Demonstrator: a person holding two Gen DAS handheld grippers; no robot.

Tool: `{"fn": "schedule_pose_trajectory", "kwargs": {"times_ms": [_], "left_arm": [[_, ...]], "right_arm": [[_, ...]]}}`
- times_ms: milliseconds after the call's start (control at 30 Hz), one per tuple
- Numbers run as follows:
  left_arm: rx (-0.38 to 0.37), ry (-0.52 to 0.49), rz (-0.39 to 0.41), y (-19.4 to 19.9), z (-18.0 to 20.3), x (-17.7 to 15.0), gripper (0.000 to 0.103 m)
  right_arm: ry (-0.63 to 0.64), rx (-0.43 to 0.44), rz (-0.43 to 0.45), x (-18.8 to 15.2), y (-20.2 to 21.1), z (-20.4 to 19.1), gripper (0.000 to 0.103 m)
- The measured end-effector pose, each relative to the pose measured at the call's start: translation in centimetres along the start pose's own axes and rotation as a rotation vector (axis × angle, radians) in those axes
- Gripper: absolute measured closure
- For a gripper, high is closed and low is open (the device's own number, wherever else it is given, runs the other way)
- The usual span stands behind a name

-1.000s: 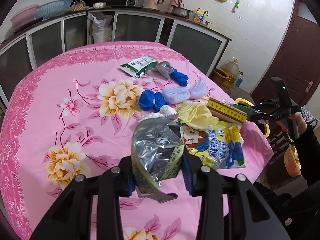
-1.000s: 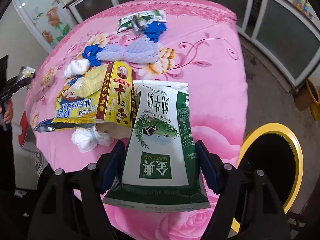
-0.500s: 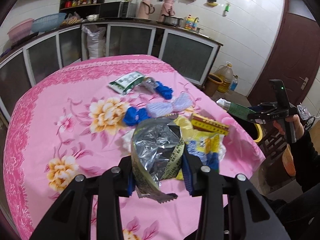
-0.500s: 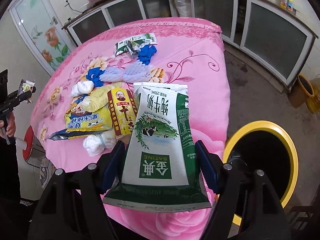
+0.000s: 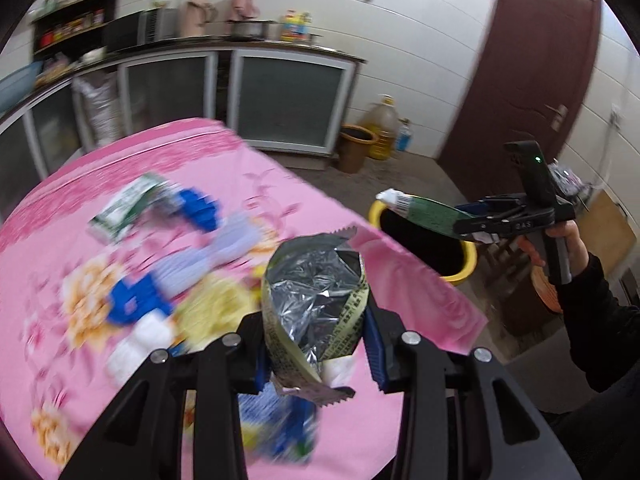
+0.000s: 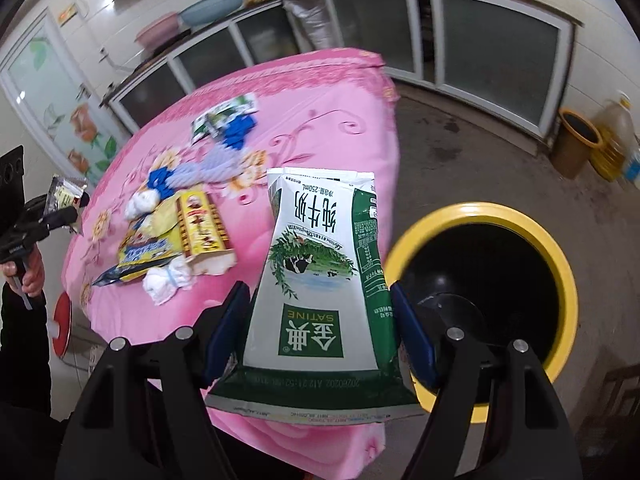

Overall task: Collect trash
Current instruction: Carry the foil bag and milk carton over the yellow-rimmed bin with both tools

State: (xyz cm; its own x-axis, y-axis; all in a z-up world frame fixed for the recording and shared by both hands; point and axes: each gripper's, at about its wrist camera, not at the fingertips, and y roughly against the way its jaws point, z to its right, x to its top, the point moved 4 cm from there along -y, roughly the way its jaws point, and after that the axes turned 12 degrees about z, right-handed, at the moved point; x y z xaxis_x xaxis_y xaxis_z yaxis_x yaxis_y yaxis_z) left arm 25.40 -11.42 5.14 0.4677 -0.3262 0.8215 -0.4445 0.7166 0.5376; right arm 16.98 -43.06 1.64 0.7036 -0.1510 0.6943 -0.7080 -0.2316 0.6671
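Note:
My left gripper (image 5: 318, 340) is shut on a crumpled silver foil wrapper (image 5: 316, 292), held above the near edge of the pink floral table (image 5: 60, 208). My right gripper (image 6: 318, 332) is shut on a green and white milk carton (image 6: 320, 280), held at the table's corner beside a yellow-rimmed black trash bin (image 6: 492, 280). The left wrist view shows the right gripper (image 5: 480, 224) with the carton (image 5: 424, 212) over the bin (image 5: 420, 240). The right wrist view shows the left gripper (image 6: 64, 210) with the wrapper (image 6: 64, 192) at far left.
On the table lie a yellow box (image 6: 202, 232), a yellow-blue snack bag (image 6: 140, 254), white wads (image 6: 168, 280), blue and lilac foam nets (image 6: 212, 164) and another carton (image 6: 224, 116). Cabinets (image 5: 280, 96), an oil jug (image 5: 384, 124) and a brown door (image 5: 528, 80) stand behind.
Both grippers have lifted and swung toward the trash bin with their items. The bin is now larger and closer in the right wrist view. The left view is motion-blurred.

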Motion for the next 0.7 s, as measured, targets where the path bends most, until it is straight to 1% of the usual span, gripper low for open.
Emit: {"fn": "schedule_pose_trajectory", "kwargs": {"times_ms": [167,200,267,367,400,500,700], "left_arm": [[-0.094,-0.05,-0.039,-5.7,4.3,1.8,0.068],[-0.106,-0.054,-0.046,-6.3,4.8,2.0,0.068],[-0.153,-0.066,-0.063,-8.3,6.4,2.4,0.068],[-0.209,-0.099,-0.07,-10.9,8.7,2.8,0.068],[-0.225,-0.103,-0.072,-11.6,9.3,3.0,0.068],[-0.263,-0.096,-0.091,-14.0,10.7,3.3,0.068],[-0.288,-0.106,-0.123,-18.3,13.5,3.7,0.068]], "right_arm": [[-0.062,-0.046,0.035,-0.6,1.7,3.6,0.034],[-0.071,-0.053,0.037,-0.7,1.9,4.2,0.034],[-0.088,-0.078,0.048,-1.0,2.4,5.7,0.034],[-0.121,-0.101,0.051,-1.6,2.8,7.4,0.034],[-0.127,-0.122,0.055,-1.8,2.9,8.2,0.034],[-0.162,-0.136,0.053,-2.3,2.9,9.8,0.034],[-0.219,-0.189,0.048,-3.4,2.5,13.1,0.034]]}}
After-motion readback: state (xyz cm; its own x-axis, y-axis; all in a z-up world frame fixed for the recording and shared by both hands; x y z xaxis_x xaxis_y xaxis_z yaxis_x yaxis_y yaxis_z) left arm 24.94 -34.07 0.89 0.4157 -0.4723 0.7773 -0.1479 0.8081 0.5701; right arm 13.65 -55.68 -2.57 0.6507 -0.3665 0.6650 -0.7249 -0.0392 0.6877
